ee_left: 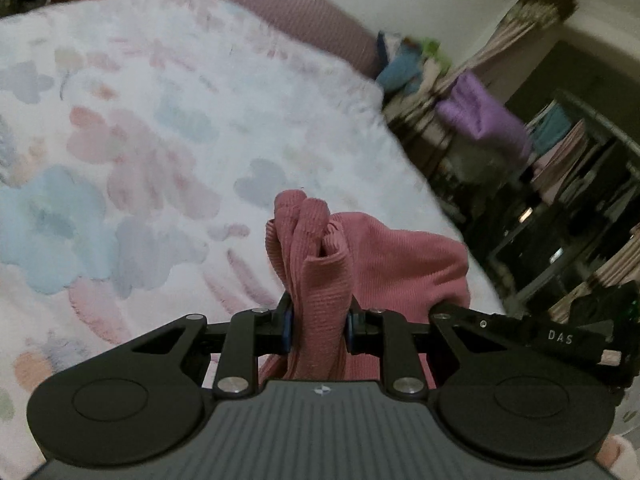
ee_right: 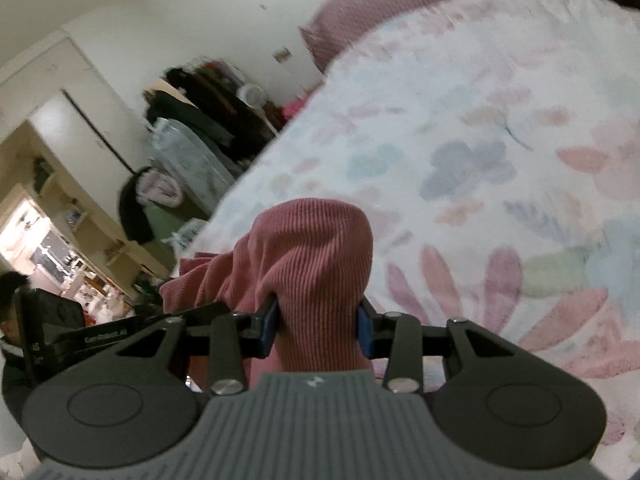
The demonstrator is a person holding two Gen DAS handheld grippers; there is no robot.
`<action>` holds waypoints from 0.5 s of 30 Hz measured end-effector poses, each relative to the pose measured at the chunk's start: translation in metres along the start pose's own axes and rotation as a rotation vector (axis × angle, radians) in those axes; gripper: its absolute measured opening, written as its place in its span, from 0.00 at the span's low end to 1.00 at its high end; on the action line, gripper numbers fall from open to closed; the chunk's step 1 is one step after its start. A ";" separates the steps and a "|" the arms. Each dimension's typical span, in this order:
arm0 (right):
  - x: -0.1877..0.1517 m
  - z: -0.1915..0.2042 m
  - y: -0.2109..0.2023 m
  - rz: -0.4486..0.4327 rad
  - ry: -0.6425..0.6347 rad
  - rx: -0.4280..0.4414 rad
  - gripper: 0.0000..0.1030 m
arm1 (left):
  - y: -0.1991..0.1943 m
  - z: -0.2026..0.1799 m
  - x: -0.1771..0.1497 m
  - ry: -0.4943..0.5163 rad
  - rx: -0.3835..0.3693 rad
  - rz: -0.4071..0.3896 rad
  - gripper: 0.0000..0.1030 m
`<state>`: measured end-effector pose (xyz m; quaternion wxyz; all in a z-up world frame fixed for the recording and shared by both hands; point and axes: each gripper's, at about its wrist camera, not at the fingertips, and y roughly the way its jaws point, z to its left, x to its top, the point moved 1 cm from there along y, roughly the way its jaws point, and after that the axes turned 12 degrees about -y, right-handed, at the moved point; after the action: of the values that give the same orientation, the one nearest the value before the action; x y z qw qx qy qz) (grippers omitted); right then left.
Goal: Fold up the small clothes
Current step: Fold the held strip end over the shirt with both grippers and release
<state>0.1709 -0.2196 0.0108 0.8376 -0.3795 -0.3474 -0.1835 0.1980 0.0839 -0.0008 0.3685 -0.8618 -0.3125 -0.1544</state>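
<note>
A pink ribbed garment (ee_left: 384,264) is held up between both grippers above a bed with a floral blanket (ee_left: 160,140). My left gripper (ee_left: 319,330) is shut on a bunched edge of the garment, which pokes up between its blue pads. My right gripper (ee_right: 318,330) is shut on another bunched part of the same garment (ee_right: 312,248), which bulges over the fingers. The other gripper shows at the edge of each view, at the right in the left wrist view (ee_left: 560,336) and at the left in the right wrist view (ee_right: 104,334).
The floral blanket (ee_right: 460,140) covers the bed, with a mauve pillow (ee_left: 280,4) at its head. Beside the bed stand shelves with clothes (ee_left: 540,152). On the other side are hanging dark clothes (ee_right: 200,112) and a doorway (ee_right: 48,240).
</note>
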 end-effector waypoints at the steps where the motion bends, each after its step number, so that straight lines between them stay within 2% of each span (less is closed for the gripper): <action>1: -0.001 -0.008 0.008 0.014 0.007 -0.013 0.35 | 0.013 0.004 0.004 0.004 0.007 0.020 0.24; 6: 0.004 -0.046 0.044 0.077 0.040 -0.068 0.35 | 0.070 0.020 0.023 -0.020 0.026 0.107 0.24; 15: 0.007 -0.119 0.095 0.172 0.119 -0.138 0.35 | 0.146 0.035 0.031 -0.011 0.066 0.261 0.24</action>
<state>0.2824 -0.2491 -0.0885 0.8413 -0.4530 -0.2500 -0.1564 0.3182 0.0450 -0.0884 0.4122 -0.8833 -0.2045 -0.0900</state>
